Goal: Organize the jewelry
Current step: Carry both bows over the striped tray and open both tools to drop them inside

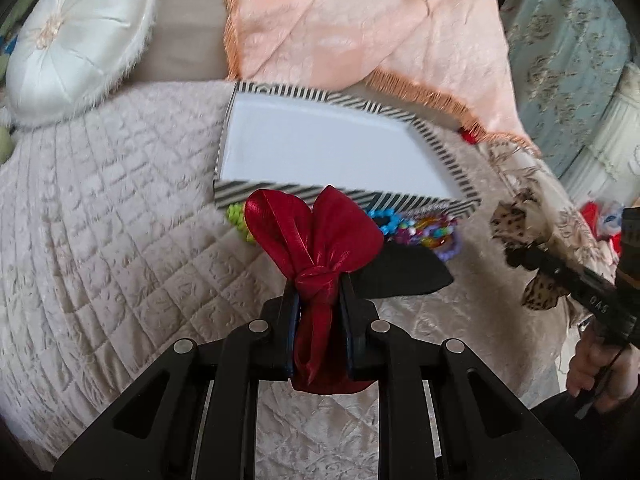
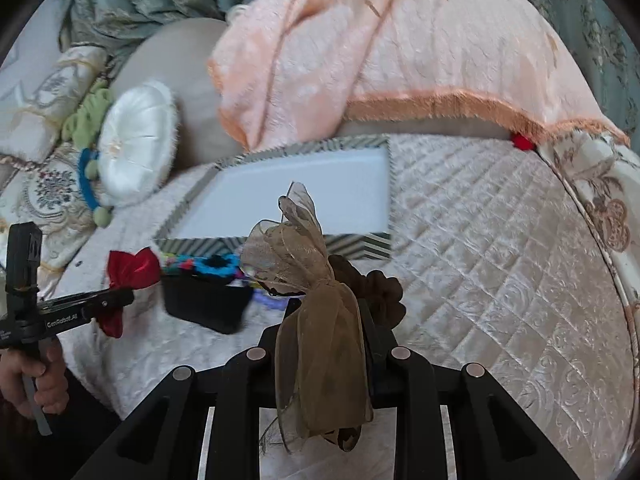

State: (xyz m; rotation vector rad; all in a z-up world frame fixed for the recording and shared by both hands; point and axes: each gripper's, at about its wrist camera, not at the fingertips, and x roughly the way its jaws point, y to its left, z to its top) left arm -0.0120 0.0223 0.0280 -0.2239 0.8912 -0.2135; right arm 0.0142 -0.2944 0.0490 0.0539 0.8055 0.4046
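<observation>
My left gripper [image 1: 318,286] is shut on the knot of a red satin bow [image 1: 316,232], held above the quilt in front of a shallow box with a black-and-white striped rim [image 1: 348,98] and a white inside. The red bow [image 2: 132,266] and left gripper [image 2: 124,296] also show at the left of the right wrist view. My right gripper [image 2: 326,300] is shut on a sheer brown spotted bow [image 2: 296,248], near the striped box [image 2: 360,246]. In the left wrist view that spotted bow [image 1: 512,220] hangs at the right.
Colourful bead bracelets [image 1: 420,232] and a black tray-like piece [image 1: 404,272] lie before the box. A dark brown scrunchie [image 2: 380,292] lies by my right gripper. A round white cushion [image 1: 80,40] and a peach fringed blanket [image 1: 360,20] lie beyond on the quilted bedspread [image 1: 100,200].
</observation>
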